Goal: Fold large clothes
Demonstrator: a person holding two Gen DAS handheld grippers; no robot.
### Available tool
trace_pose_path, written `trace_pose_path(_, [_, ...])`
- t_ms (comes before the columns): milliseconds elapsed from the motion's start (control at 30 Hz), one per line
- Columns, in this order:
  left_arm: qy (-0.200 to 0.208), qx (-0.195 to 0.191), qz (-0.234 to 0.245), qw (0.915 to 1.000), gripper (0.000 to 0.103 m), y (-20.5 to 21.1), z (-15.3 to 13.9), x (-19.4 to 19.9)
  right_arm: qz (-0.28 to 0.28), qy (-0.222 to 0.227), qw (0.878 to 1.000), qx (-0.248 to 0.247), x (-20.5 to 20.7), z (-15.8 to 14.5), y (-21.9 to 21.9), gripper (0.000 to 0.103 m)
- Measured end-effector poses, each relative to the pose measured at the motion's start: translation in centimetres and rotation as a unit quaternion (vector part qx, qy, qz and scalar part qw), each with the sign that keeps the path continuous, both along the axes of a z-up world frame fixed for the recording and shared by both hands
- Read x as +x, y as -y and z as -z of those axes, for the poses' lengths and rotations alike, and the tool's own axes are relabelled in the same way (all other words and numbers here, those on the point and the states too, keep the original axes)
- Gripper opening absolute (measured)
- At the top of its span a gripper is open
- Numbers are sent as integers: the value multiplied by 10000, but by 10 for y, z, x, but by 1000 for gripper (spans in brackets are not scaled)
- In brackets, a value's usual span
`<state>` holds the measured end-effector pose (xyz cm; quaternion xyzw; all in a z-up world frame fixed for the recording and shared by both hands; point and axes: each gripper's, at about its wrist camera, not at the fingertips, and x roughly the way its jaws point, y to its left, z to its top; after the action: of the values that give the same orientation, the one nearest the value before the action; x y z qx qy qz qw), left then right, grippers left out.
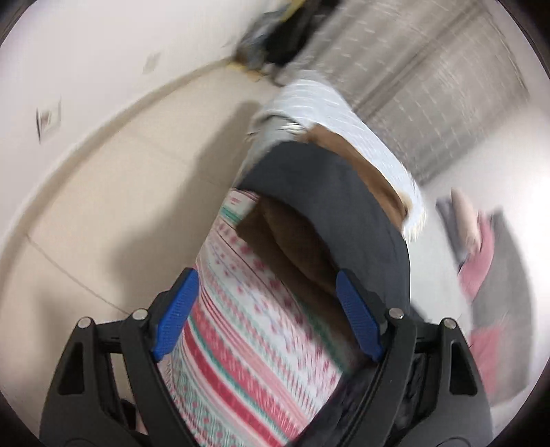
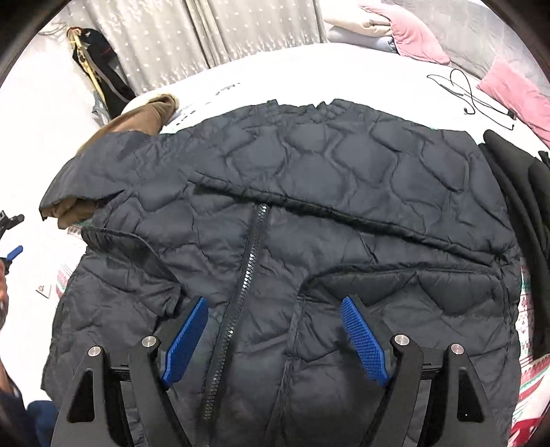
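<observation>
A dark navy quilted puffer jacket [image 2: 292,213] lies spread front-up on a white bed [image 2: 309,79], filling the middle of the right wrist view. Its black zip [image 2: 245,275] runs from the centre down toward 6 o'clock. It looks soft, puffy and fairly light, with a smooth shell that would likely slip between pads, so a pinch through a thick edge seems wiser than a grab at the padded middle. The hem, a sleeve cuff or the collar band look like the best holds; a sleeve [image 2: 147,285] lies folded across the body at 8 o'clock.

The right gripper [image 2: 275,326], with 2 blue ribbed pads, hovers over the zip with jaws spread wide and nothing between them. The left gripper [image 1: 266,309] is likewise released and empty; its view is blurred, showing the jacket's edge at 1 o'clock.

Under the jacket lies a red, white and green patterned cloth [image 1: 240,344], showing at 3 and 9 o'clock in the right view. A brown garment [image 2: 144,117] pokes out from beneath the jacket at 10 o'clock and could be dragged along with a fold. A stack of black folded clothes [image 2: 522,206] sits touching the jacket's side at 3 o'clock, crowding that edge. Farther off, a black cable [image 2: 471,93] lies at 1 o'clock, pink cushions [image 2: 515,93] and pale bedding beyond it, and grey dotted curtains [image 2: 206,31] at 12 o'clock.
</observation>
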<state>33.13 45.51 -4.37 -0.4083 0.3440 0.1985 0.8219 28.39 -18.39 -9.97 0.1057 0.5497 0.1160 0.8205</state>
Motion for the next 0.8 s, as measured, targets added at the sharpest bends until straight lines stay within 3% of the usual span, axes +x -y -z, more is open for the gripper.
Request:
trace_pose_path(100, [-6, -18, -141, 9999, 82, -28, 11, 16, -57, 101, 9999, 46, 6, -2, -6, 81])
trace_pose_path(167, [224, -144, -59, 9996, 82, -35, 14, 27, -79, 100, 9999, -7, 12, 0, -10, 81])
trace_pose_path(267, [569, -661, 53, 9962, 82, -38, 22, 45, -142, 106, 9998, -11, 18, 4, -19, 81])
trace_pose_path(367, [912, -1277, -131, 9875, 82, -41, 39, 56, -194, 93, 9997, -133, 18, 10, -23, 81])
trace_pose_path(467, [1196, -1625, -280, 9790, 77, -40, 49, 69, -202, 76, 9994, -283, 20, 15, -25, 81])
trace_pose_path(567, [1129, -1383, -401, 9831, 50, -39, 43, 80, -201, 55, 9994, -285, 22, 19, -26, 81])
trace_pose_path(633, [1101, -1156, -429, 9862, 22, -41, 35, 83, -217, 51, 9993, -314, 23, 21, -27, 81])
trace_pose_path(733, [1049, -730, -494, 9906, 7, -40, 14, 83, -210, 71, 9993, -307, 23, 20, -26, 81])
trace_pose_path(800, [1069, -414, -439, 9924, 6, -36, -3, 82, -160, 98, 9995, -249, 23, 18, -23, 81])
